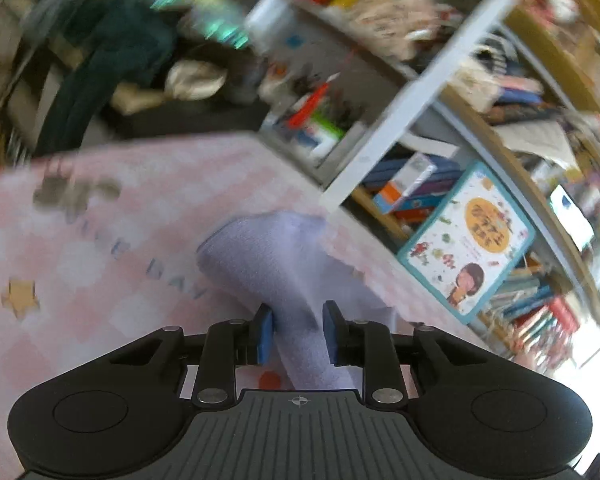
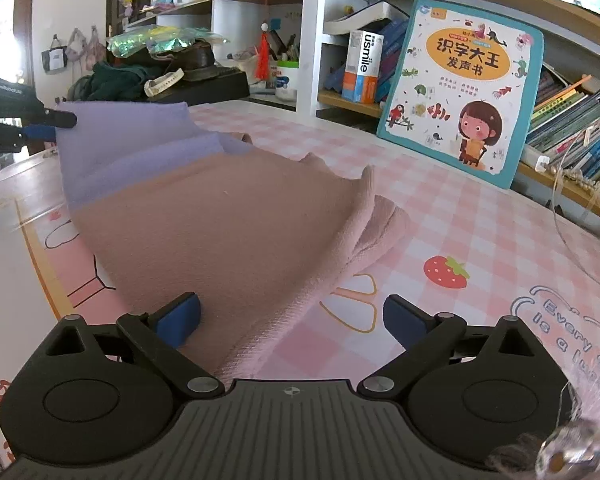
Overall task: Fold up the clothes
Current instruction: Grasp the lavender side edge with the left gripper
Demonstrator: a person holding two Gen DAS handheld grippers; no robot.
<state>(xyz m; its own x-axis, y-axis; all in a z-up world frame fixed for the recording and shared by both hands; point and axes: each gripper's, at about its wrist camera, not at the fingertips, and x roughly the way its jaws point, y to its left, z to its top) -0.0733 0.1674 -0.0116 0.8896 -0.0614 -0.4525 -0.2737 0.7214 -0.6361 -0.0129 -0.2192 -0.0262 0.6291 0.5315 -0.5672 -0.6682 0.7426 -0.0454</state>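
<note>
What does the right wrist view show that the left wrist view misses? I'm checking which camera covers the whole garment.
Only the right wrist view shows the pink cloth, the strawberry print and the open right gripper over the cloth's edge. Only the left wrist view shows the left gripper with purple cloth between its pads. Both show the purple cloth, the pink checked table cover and the picture book.
</note>
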